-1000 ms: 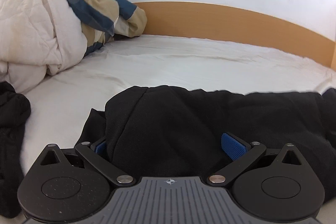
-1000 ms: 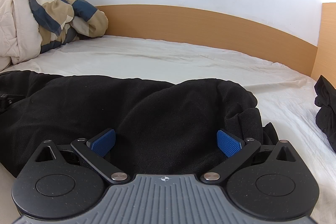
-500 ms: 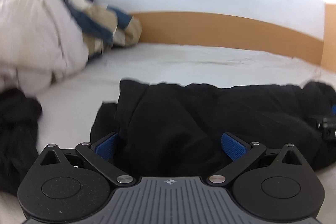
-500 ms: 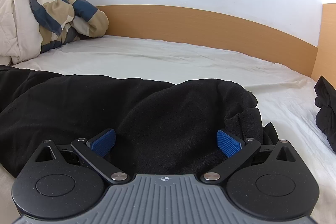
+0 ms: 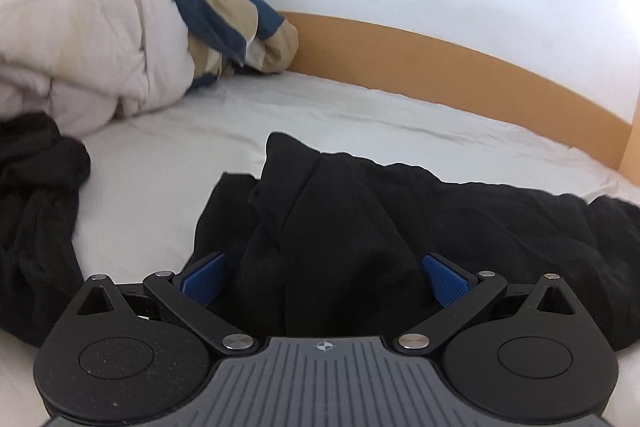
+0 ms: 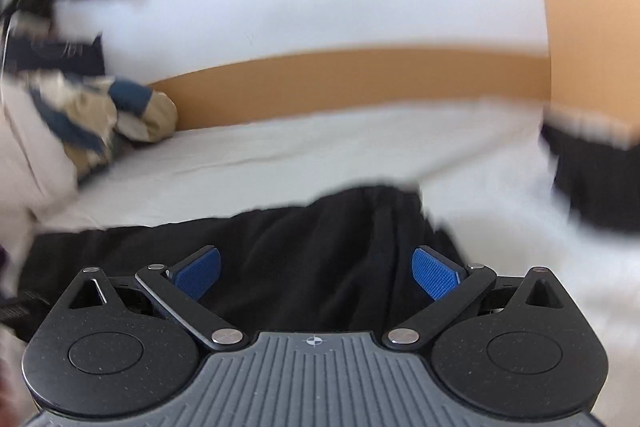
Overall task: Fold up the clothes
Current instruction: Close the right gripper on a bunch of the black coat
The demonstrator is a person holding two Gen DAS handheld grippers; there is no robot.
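A black garment (image 5: 400, 227) lies stretched across the white bed sheet (image 5: 320, 115), bunched at its left end. My left gripper (image 5: 324, 277) is open, its blue pads (image 5: 204, 277) wide apart on either side of the bunched cloth. In the right wrist view the same black garment (image 6: 312, 251) fills the space between the blue pads (image 6: 434, 277) of my open right gripper (image 6: 316, 273). That view is blurred by motion. Whether the cloth touches either gripper's pads is unclear.
A crumpled white duvet (image 5: 80, 39) with a blue and beige patterned cover (image 5: 232, 27) is heaped at the far left. Another black garment (image 5: 36, 219) lies at the left, and a dark one (image 6: 592, 179) at the right. A wooden bed frame (image 5: 440, 67) runs along the wall.
Both grippers have pulled back and risen, so the garment sits lower and smaller in each view. The right view has swung and blurred. Both stay open.
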